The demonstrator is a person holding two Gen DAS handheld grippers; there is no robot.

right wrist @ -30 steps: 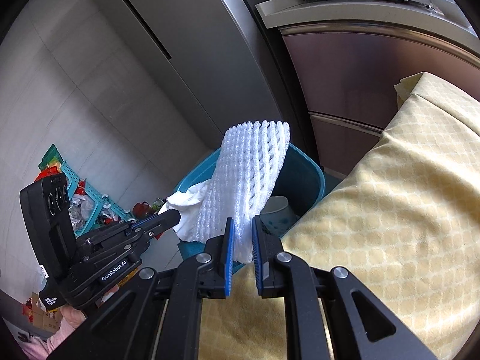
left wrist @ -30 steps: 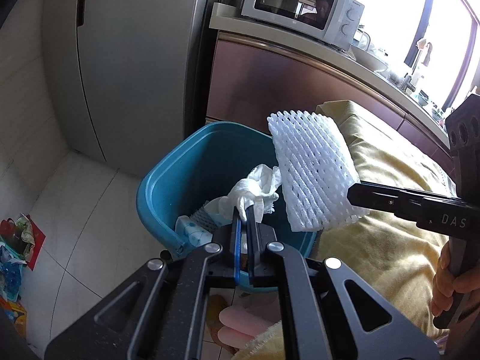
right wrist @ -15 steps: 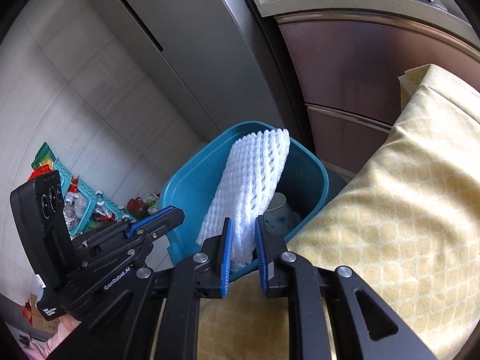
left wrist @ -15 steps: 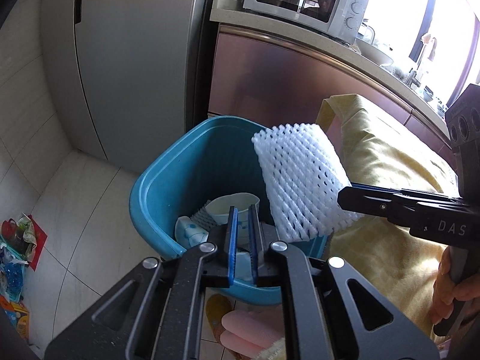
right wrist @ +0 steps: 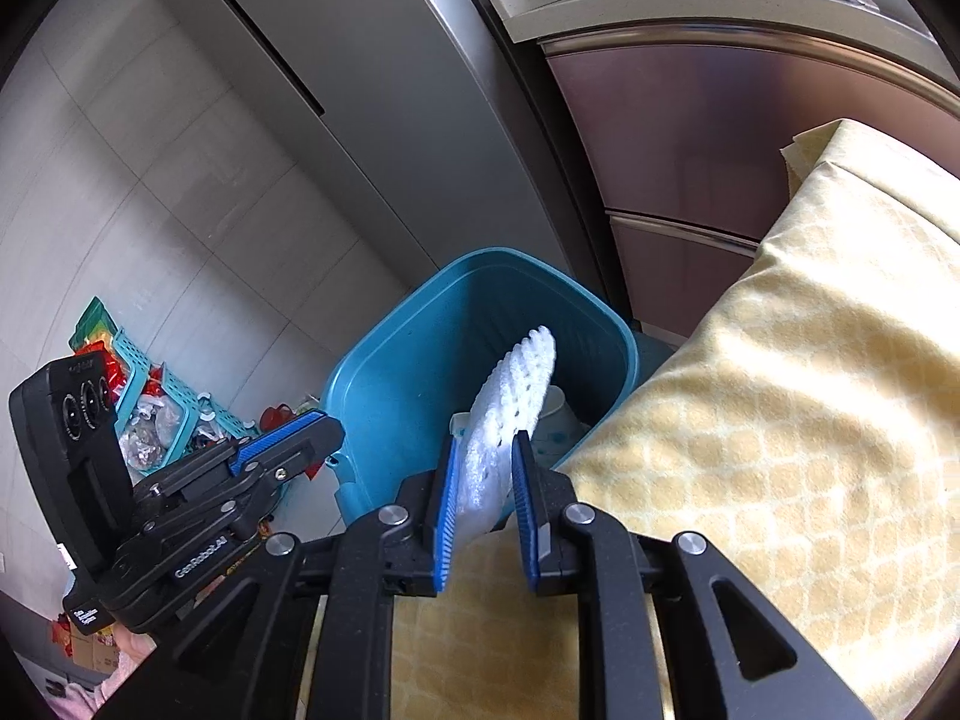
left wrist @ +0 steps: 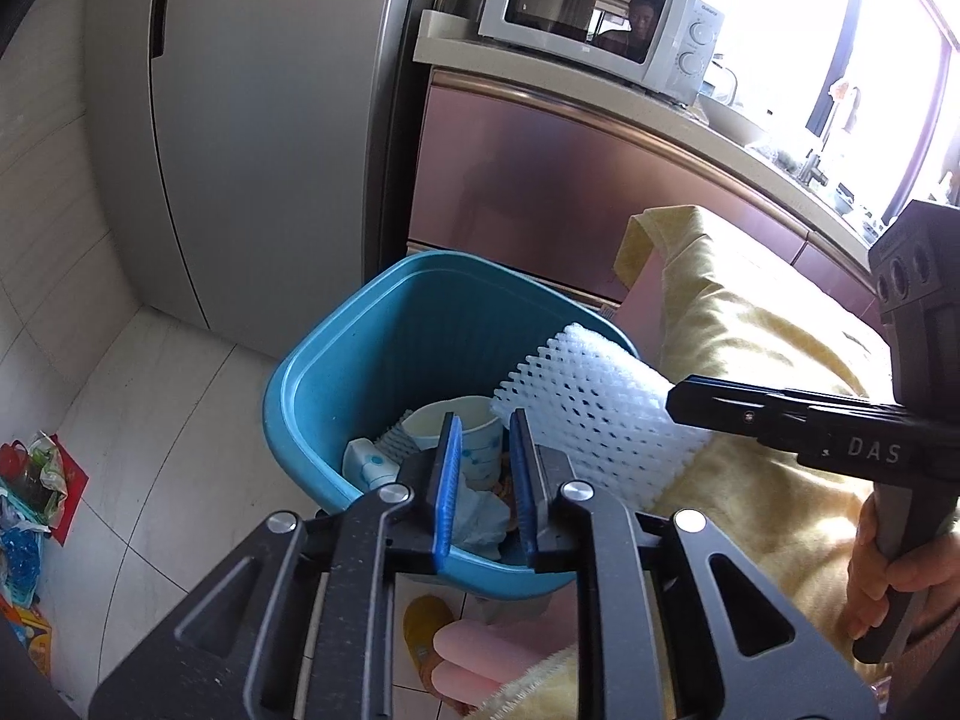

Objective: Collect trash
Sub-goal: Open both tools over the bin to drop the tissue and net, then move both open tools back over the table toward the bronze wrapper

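A blue trash bin [left wrist: 288, 396] [right wrist: 372, 372] stands on the floor beside a table with a yellow cloth [right wrist: 780, 420]. Inside it lie a paper cup [left wrist: 432, 414] and a crumpled white tissue [left wrist: 480, 516]. My left gripper [left wrist: 485, 426] hangs over the bin's near rim; its jaws are opening and nothing is between them. My right gripper [right wrist: 486, 447] reaches in from the table side, jaws also opening. A white foam net [left wrist: 588, 414] [right wrist: 516, 384] still lies between its pads, tipped forward into the bin and slightly blurred.
A grey fridge [left wrist: 240, 120] and a brown cabinet [left wrist: 540, 180] with a microwave [left wrist: 600, 24] on top stand behind the bin. A teal basket [right wrist: 150, 420] of clutter sits on the tiled floor. Slippers [left wrist: 420, 630] lie below the bin. A hand [left wrist: 888, 570] grips the right tool.
The left gripper let go of the white tissue, which now lies in the bin, and its jaws have parted. The foam net has tipped from upright down into the bin as the right jaws widened.
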